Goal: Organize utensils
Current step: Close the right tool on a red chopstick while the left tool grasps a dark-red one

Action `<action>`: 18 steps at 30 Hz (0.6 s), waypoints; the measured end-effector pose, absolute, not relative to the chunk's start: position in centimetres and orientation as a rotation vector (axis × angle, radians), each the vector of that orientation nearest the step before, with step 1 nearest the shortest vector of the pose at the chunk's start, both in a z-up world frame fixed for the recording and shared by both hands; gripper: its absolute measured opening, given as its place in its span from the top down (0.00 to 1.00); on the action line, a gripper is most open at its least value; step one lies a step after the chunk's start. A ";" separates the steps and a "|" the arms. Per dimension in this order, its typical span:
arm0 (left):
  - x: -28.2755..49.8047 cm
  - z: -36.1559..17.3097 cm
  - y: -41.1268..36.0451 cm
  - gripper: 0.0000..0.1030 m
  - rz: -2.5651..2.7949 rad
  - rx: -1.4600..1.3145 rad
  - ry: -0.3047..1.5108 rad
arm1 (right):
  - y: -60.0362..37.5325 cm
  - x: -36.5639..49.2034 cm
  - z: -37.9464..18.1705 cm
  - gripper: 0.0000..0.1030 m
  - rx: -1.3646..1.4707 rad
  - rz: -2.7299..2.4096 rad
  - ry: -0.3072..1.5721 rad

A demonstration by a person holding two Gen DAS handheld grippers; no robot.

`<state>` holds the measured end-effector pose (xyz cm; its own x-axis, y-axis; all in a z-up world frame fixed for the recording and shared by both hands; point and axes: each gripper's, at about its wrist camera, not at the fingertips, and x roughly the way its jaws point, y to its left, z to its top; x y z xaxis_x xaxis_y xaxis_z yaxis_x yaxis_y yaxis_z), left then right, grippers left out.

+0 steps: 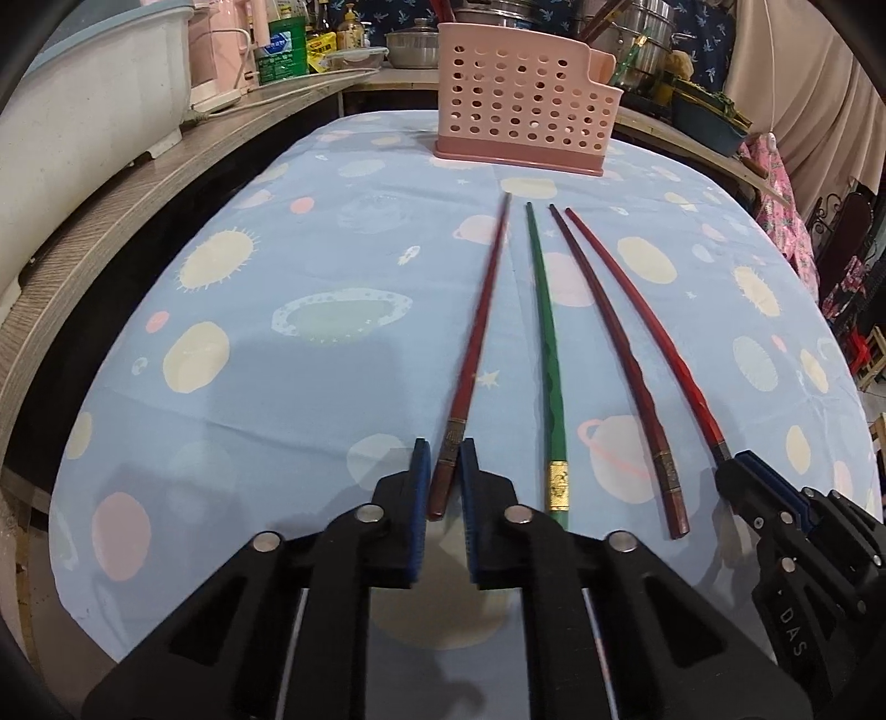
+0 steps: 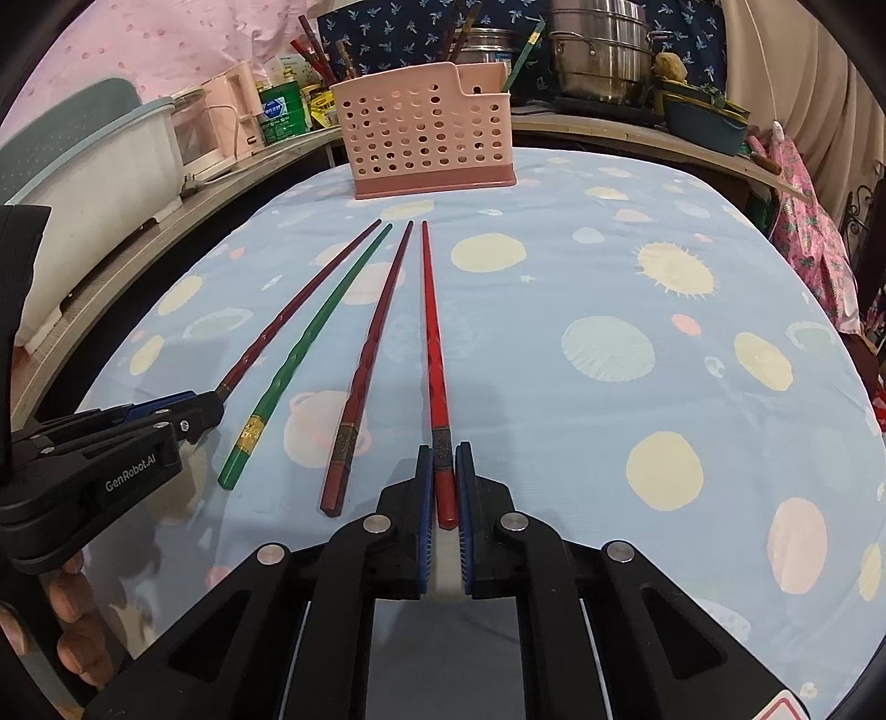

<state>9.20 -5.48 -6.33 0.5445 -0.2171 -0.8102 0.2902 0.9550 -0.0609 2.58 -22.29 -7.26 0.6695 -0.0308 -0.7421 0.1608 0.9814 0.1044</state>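
Blue cloth printed with planets and suns covers the table (image 1: 288, 399), and four chopsticks lie on it side by side, thin tips toward a pink perforated utensil basket (image 1: 520, 99) standing at the far edge. Only the right wrist view shows that the basket already has chopsticks standing in it, behind its stepped wall, and that bare fingers (image 2: 75, 637) of the person curl under the left tool's body at the lower left. The left wrist view alone shows the left gripper (image 1: 443, 459) head-on: its blue pads sit narrow around the thick end of the dark red chopstick (image 1: 476, 354), with a sliver of gap on the left pad, so whether it truly pinches I cannot tell. The right gripper (image 2: 444, 465) is closed down on the butt of the bright red chopstick (image 2: 432, 338), pads touching both sides. Between these two lie the green chopstick (image 1: 545, 343) with a gold band and a maroon chopstick (image 1: 614, 360), both free on the cloth. Behind the table runs a wooden counter (image 1: 111, 221) carrying a white tub (image 1: 83, 111), a green can, bottles and steel pots (image 2: 603, 50); floral fabric hangs at the right. Nothing lies between the chopsticks and the basket. Both tools point forward, low and nearly level with the cloth, well apart from each other.
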 end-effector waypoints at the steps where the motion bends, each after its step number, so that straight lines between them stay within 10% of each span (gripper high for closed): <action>1: 9.3 -6.3 -5.5 0.92 -0.307 0.079 0.954 | -22.3 2.6 -7.2 0.92 0.165 -0.108 0.832; 18: 8.6 0.2 -3.0 0.93 -0.321 -0.016 0.891 | -24.5 1.2 -0.3 0.93 0.227 -0.100 0.685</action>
